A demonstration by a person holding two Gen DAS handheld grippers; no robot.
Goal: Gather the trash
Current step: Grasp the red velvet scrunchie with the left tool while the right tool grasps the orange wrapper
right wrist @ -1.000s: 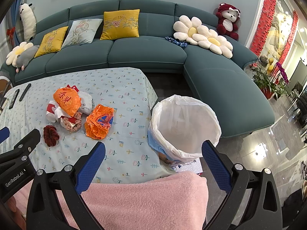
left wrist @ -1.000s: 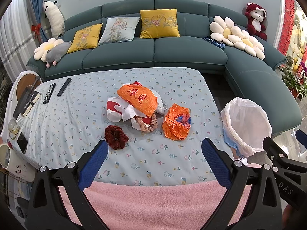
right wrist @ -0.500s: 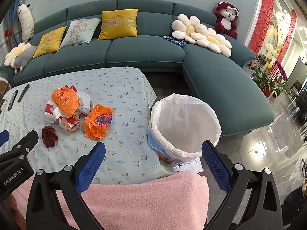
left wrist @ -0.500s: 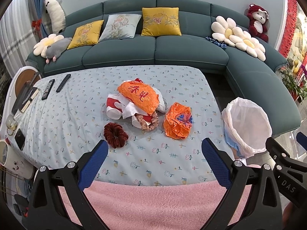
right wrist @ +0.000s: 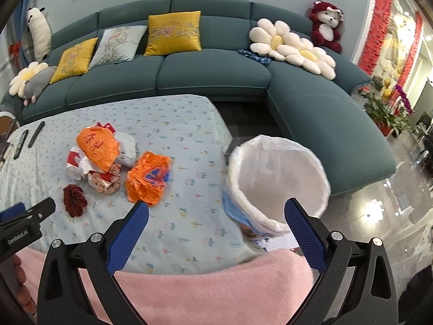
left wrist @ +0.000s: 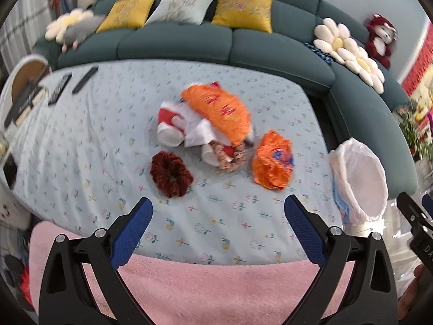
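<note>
A pile of trash lies mid-table: a large orange wrapper [left wrist: 216,113] [right wrist: 98,147] over red-and-white paper cups [left wrist: 169,124], and a crumpled orange bag [left wrist: 273,159] [right wrist: 147,180] to its right. A dark red scrunchie [left wrist: 171,174] [right wrist: 74,200] and a patterned scrunchie [left wrist: 232,159] lie beside them. A white-lined bin [left wrist: 360,181] [right wrist: 278,181] stands off the table's right end. My left gripper [left wrist: 217,211] is open and empty, above the table's near edge before the pile. My right gripper [right wrist: 216,216] is open and empty, between the crumpled bag and the bin.
The table has a floral blue cloth [left wrist: 81,146] [right wrist: 173,124] and a pink blanket [left wrist: 216,284] at its near edge. Remotes [left wrist: 85,80] lie at the far left. A teal sofa [right wrist: 216,67] with cushions wraps the back and right. Glossy floor [right wrist: 392,203] lies right of the bin.
Both grippers have moved forward and closer to the table; the trash pile and bin look larger. The left view has swung and is blurred. Nothing was grasped.
</note>
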